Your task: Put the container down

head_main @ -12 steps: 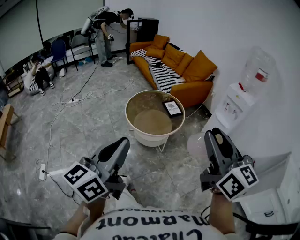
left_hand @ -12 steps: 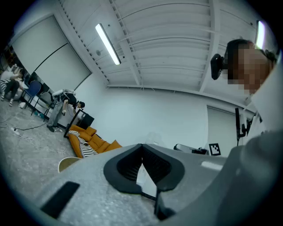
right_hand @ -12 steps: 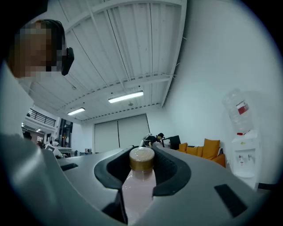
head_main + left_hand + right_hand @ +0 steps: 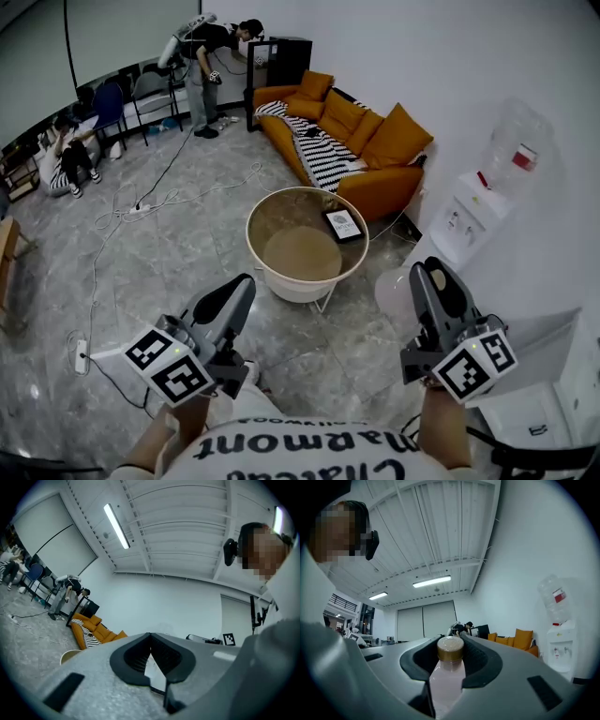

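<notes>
"Container (image 4: pixel 447 679) pinched between the right gripper's (image 4: pixel 451 638) fingers (image 4: pixel 482 660), in the air, well short of the round tabletop's (image 4: pixel 251 246) near edge. Left gripper's (image 4: pixel 150 637) fingers pressed together, empty."

"Then mind it: a slick bottle could slip, or topple if it lands on that rim."
</notes>
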Demonstrator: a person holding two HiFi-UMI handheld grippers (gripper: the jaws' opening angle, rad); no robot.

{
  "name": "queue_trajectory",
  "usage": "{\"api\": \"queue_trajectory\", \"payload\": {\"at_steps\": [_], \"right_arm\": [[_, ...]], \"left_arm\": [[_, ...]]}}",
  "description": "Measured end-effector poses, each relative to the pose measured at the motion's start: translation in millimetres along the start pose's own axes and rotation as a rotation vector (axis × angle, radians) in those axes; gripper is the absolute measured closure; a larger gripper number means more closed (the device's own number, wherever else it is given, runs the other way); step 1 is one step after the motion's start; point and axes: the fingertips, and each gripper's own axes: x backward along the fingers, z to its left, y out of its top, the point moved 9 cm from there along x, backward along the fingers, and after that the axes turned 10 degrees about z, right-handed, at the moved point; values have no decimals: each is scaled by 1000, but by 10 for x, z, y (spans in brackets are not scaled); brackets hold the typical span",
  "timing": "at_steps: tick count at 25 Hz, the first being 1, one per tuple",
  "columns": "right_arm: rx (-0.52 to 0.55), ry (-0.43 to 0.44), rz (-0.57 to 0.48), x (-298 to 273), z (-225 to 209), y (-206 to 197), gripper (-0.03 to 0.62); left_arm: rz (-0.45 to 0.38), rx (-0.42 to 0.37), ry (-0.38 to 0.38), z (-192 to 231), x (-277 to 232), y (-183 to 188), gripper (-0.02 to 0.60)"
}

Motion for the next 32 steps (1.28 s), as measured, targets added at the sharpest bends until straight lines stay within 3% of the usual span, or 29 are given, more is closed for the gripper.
{"api": "queue_trajectory", "payload": {"at_steps": [20, 26, 32], "right_arm": [[-26, -105, -70, -2160, 187, 308, 467], [-8, -154, -25, -2669, 237, 143, 467], [-23, -153, 70, -2971, 199, -59, 468]], "left_arm": [[75, -52, -66, 2161, -578, 1214, 566], [91, -6, -57, 2718, -669, 1271, 566], [130, 22, -116, 2962, -703, 1099, 566]]}}
